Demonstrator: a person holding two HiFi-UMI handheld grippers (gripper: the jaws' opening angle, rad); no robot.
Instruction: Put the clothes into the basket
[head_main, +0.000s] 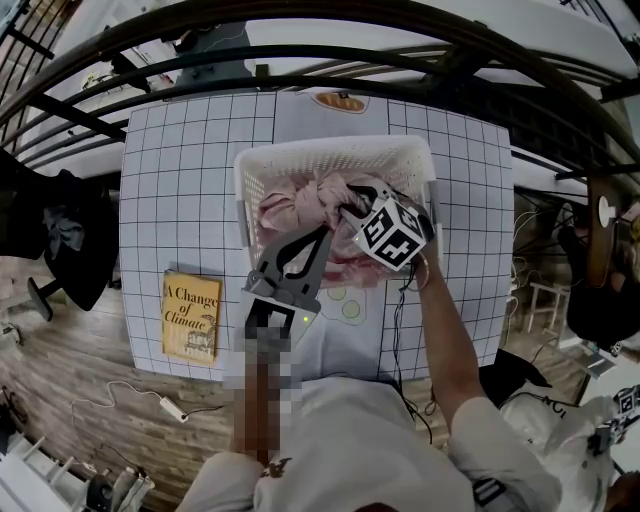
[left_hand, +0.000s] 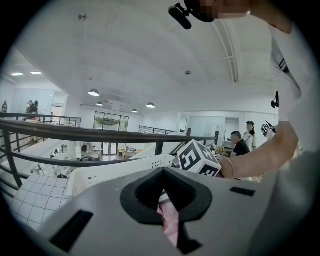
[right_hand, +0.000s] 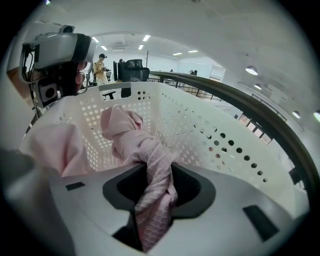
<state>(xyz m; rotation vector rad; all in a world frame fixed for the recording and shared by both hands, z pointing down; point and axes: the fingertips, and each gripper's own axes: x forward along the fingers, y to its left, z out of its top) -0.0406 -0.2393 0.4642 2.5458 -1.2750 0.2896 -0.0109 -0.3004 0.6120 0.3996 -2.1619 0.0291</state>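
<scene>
Right now your right gripper (head_main: 352, 212) is clenched on a twisted rope of the pink clothes (head_main: 300, 210); its own view shows the waffle-knit fabric running straight through the closed jaws. It sits inside the basket (head_main: 330, 150), toward the 3 o'clock side, with its marker cube close to that wall. Your left gripper (head_main: 322, 238) reaches in from 6 o'clock over the near rim. Its jaws are together with a strip of pink fabric pinched between them, and its tips rest against the heap at the basket's middle. The clothes lie bunched inside the basket, piled from the 9 o'clock wall across to the centre, with one part knotted and rising toward the right gripper. The basket stands on the gridded table (head_main: 180, 180). A book (head_main: 190, 315) lies flat on the table at 8 o'clock from the basket, well apart from it.
</scene>
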